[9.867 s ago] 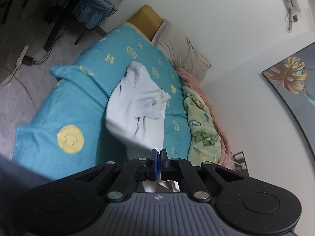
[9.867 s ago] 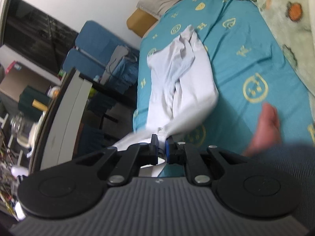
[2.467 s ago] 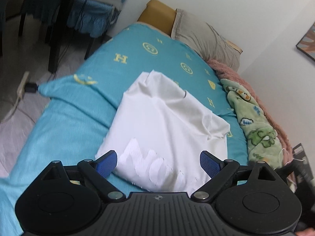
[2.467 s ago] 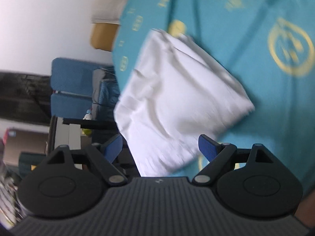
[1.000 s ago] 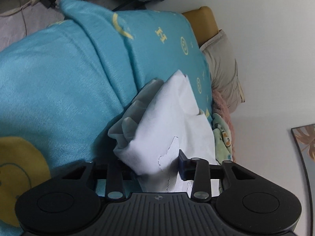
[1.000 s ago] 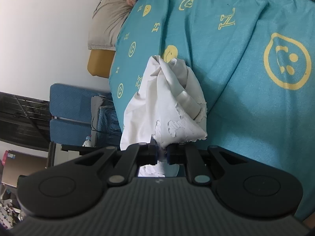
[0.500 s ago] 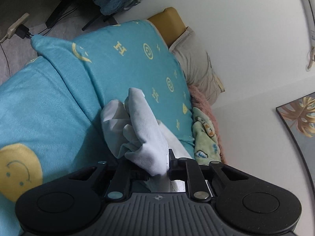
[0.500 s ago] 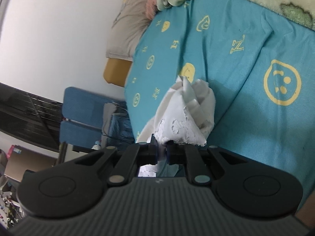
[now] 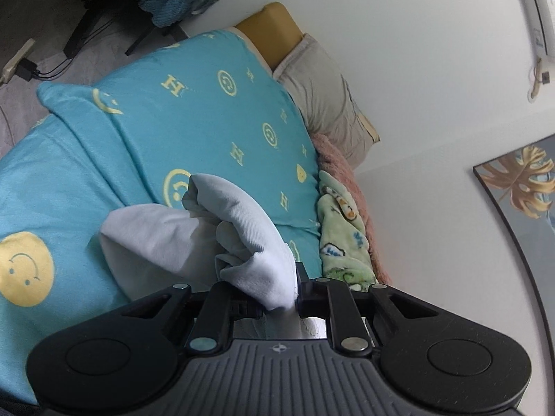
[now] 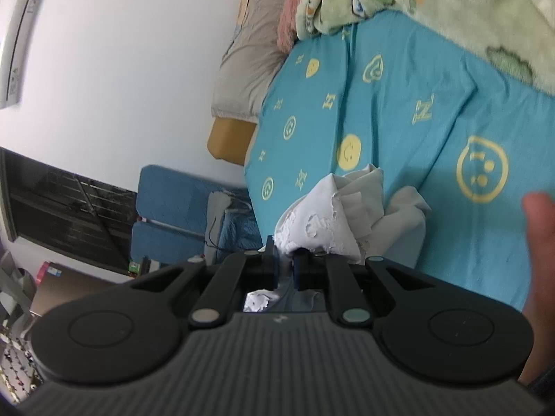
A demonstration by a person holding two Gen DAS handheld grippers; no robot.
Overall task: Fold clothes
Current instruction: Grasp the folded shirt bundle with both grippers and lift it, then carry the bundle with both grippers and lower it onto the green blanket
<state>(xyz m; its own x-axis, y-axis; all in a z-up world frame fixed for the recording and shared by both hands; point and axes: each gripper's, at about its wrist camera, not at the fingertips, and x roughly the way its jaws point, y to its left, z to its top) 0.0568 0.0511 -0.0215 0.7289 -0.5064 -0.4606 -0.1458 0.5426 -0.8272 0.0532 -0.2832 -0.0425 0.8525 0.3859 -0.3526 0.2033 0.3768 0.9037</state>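
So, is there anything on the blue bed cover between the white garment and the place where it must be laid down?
Nothing visible. Both grippers, left and right, are shut on the bunched white garment. The blue cover beyond it shows only its printed pattern; the green blanket lies along the far edge.

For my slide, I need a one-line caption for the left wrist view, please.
Left gripper shut on a bunched white shirt above the blue bedsheet.

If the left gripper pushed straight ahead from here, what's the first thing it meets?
Likely the bunched white shirt that the left gripper already pinches, then the blue bedspread beyond. How far off the bedspread lies is unclear.
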